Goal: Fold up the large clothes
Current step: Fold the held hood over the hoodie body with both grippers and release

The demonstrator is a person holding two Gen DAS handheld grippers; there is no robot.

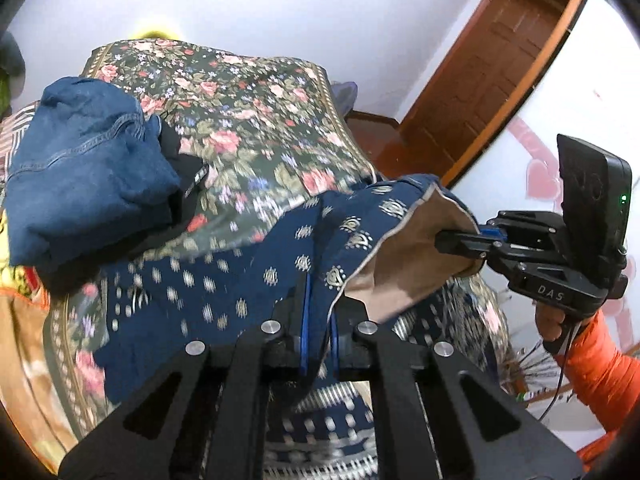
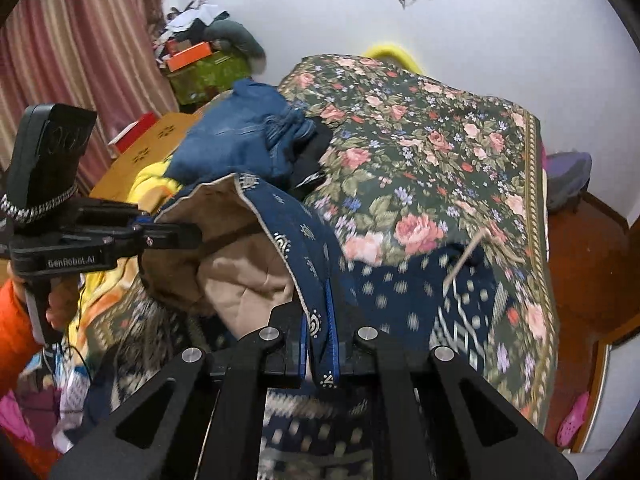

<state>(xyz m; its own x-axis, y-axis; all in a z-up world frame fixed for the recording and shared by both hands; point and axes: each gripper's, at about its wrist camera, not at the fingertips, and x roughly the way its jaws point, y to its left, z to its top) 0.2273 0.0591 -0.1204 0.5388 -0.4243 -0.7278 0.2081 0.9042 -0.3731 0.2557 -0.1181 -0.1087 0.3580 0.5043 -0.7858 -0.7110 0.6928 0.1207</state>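
both tongs clamped on the edge of a navy patterned garment [image 1: 224, 280] over the bed.

left tongs [image 1: 318, 336] pinched tight on the trimmed hem, blue pads against cloth; right tongs [image 2: 320, 344] likewise closed on the same hem further along. garment lifted at that edge, tan lining [image 2: 240, 280] turned outward between the two grips, the rest draped across the floral bedspread [image 2: 420, 152]. folded blue jeans [image 1: 88, 176] lying near on the bedspread. orange sleeve [image 1: 600, 364] behind the right tool.
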